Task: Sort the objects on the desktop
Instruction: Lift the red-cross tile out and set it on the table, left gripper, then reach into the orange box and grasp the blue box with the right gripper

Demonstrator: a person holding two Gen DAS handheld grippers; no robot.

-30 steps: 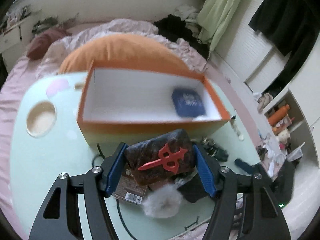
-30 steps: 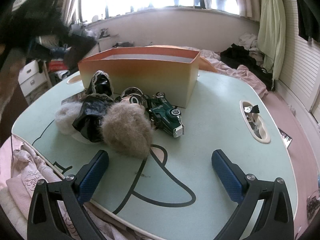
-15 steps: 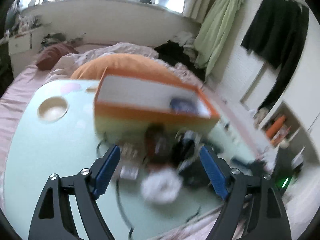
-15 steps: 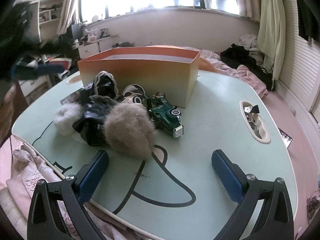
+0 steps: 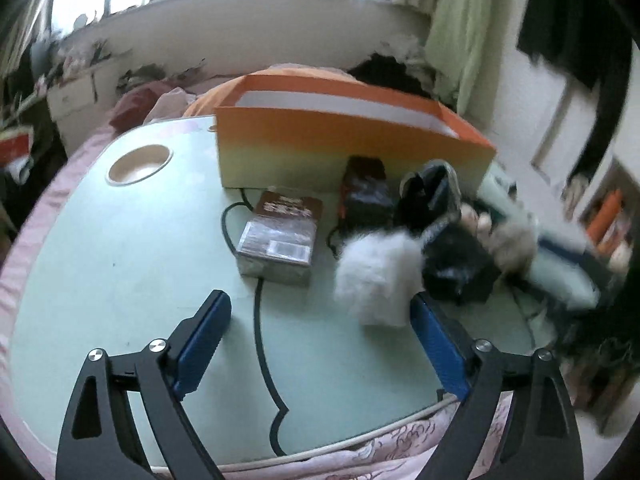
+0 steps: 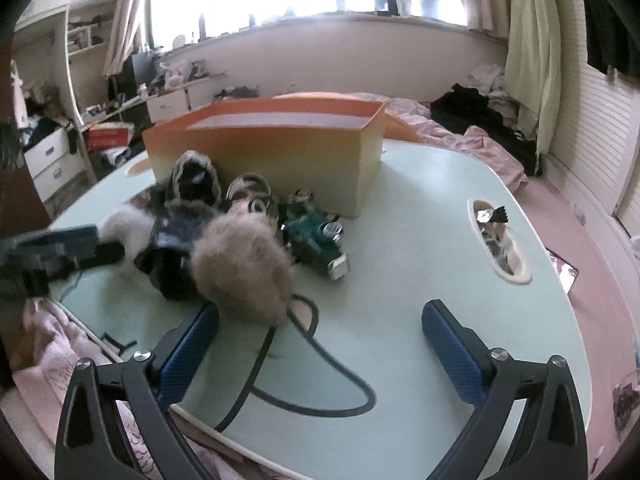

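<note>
The left tongs (image 5: 320, 336) hovered low over the table (image 5: 120, 248), jaws opening, nothing gripped, lined up on the brown card box (image 5: 278, 240). Beside it sat a white pompom (image 5: 376, 276) before the orange box (image 5: 340, 148). The right tongs (image 6: 320, 344) were closing, empty, by a tan pompom (image 6: 244, 268) and green toy car (image 6: 320, 236).

left hand-held gripper (image 5: 320, 344) opening (pouch (image 5: 366, 190) released)

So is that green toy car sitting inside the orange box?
No, the green toy car stands on the table outside the orange box, close to its near corner.
</note>
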